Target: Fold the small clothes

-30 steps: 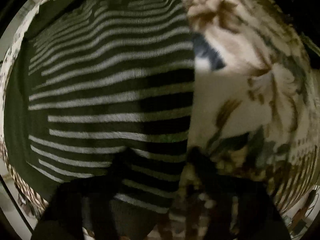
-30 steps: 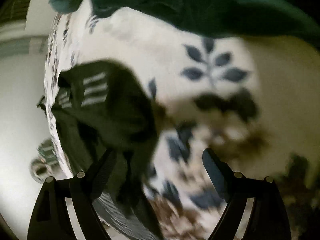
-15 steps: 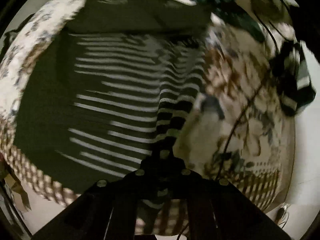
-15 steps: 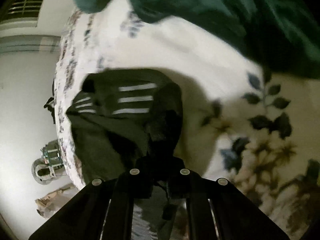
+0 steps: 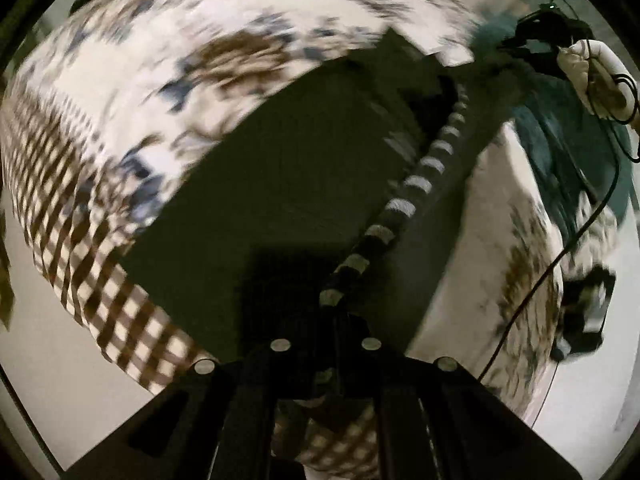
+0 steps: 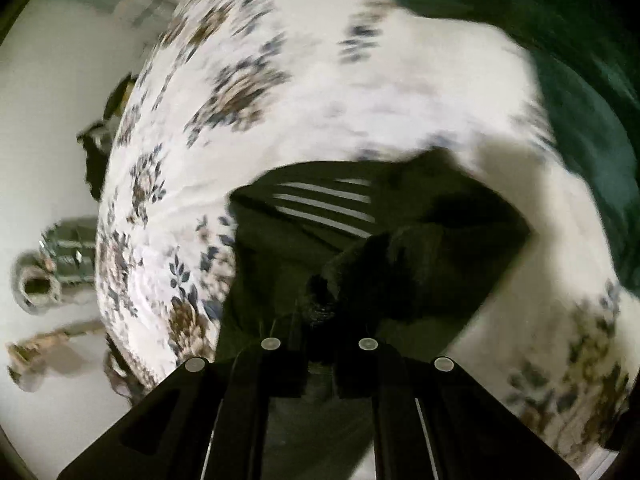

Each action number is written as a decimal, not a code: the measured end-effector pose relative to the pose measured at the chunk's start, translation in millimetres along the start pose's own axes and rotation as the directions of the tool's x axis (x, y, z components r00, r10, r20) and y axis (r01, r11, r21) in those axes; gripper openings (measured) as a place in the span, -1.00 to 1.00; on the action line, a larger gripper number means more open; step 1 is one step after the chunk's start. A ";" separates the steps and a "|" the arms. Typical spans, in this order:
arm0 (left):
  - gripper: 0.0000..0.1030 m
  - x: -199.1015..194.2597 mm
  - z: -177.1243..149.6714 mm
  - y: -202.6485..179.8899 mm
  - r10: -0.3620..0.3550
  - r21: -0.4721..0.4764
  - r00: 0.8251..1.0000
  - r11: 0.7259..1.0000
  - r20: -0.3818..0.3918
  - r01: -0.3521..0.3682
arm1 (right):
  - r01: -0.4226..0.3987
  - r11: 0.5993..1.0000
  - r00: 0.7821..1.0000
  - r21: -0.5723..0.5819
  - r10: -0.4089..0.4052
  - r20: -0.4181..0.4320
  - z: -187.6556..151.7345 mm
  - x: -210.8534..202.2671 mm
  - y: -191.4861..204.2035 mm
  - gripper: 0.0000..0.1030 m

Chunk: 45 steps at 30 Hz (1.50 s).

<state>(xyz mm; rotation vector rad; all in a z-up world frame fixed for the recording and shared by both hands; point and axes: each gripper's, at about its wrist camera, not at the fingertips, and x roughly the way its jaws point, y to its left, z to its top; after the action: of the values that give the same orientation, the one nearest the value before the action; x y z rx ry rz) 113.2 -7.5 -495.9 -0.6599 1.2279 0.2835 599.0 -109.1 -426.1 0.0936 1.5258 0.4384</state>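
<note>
- On the floral sheet [image 5: 248, 28], the dark striped garment [image 5: 304, 184] is lying partly raised, with one edge being pulled up toward each camera.
- In the left wrist view, the left gripper [image 5: 332, 320] is sitting at 6 o'clock with its jaws closed down narrow, pinching a bunched striped edge of the garment.
- That striped edge is running as a taut ridge from the jaws toward 1 o'clock.
- The plain dark side of the garment is spreading from centre toward 12 o'clock.
- A checked border of the sheet is showing at 8 o'clock.
- At 2 o'clock, a gloved hand [image 5: 596, 76] is holding a black device with a cable [image 5: 576, 236] trailing down toward 5 o'clock.
- Teal cloth [image 5: 560, 152] is lying at 3 o'clock, beside the cable.
- In the right wrist view, the right gripper [image 6: 320, 344] is sitting at 6 o'clock, jaws nearly together, clamping a dark fold of the garment [image 6: 360, 248].
- White stripes are showing on the garment just above centre.
- Teal cloth [image 6: 580, 92] is filling the 1 to 3 o'clock area.
- A metal object [image 6: 44, 272] is standing on the floor at 9 o'clock, off the sheet [image 6: 320, 80].
- Both views are blurring heavily.
</note>
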 end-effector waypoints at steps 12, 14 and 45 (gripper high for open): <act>-0.92 43.3 47.4 117.8 -0.070 -0.139 0.996 0.988 -0.060 0.061 | 0.263 0.958 0.963 -0.113 -0.268 -0.028 46.6 151.9 143.8 -0.85; -0.84 59.8 51.9 134.9 -0.104 -0.181 0.988 0.980 -0.117 0.081 | 0.296 0.948 0.949 -0.118 -0.305 -0.077 49.7 174.1 144.3 -0.84; -0.94 -0.3 62.5 92.6 0.108 0.048 0.976 0.994 -0.189 -0.100 | -0.117 0.937 0.969 0.329 0.180 -0.170 -314.4 150.6 -76.8 0.33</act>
<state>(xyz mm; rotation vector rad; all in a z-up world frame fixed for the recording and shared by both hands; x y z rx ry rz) 111.7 102.9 -513.2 -0.6006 1.4518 0.2875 306.6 -195.7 -611.6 0.4319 1.7844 0.3252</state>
